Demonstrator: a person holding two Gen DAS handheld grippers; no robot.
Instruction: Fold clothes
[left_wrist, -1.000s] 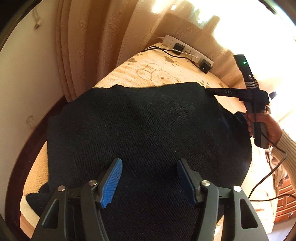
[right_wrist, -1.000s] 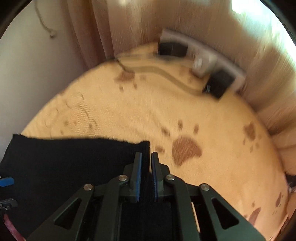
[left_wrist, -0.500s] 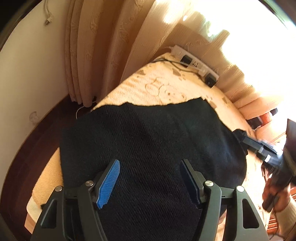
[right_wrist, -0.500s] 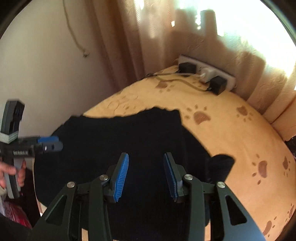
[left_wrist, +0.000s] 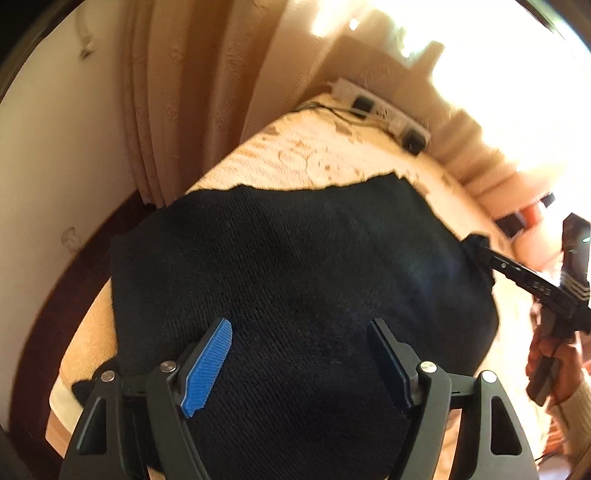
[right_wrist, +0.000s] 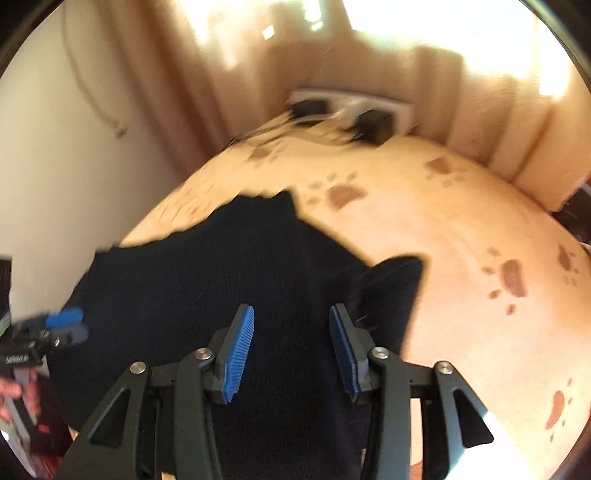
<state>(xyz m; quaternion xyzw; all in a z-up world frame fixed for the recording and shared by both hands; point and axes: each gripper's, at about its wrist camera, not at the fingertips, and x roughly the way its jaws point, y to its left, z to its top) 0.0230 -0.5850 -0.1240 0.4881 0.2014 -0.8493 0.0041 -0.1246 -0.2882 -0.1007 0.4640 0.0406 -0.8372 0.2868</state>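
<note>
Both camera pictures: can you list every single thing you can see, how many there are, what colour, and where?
knitted garment: one, black, spread flat on the blanket, under both grippers
blanket: one, cream with brown paw prints, covering the surface below the garment
power strip: one, white, at the far edge of the blanket by the curtain
plugs: two, black, in the power strip
curtain: one, beige, hanging behind the blanket
wall: cream, left of the curtain
left gripper: one, black with blue pads, jaws open and just widened, nothing between them
right gripper: one, black with blue pads, jaws open and just widened, nothing held
hand: one, gripping the right gripper's handle
</note>
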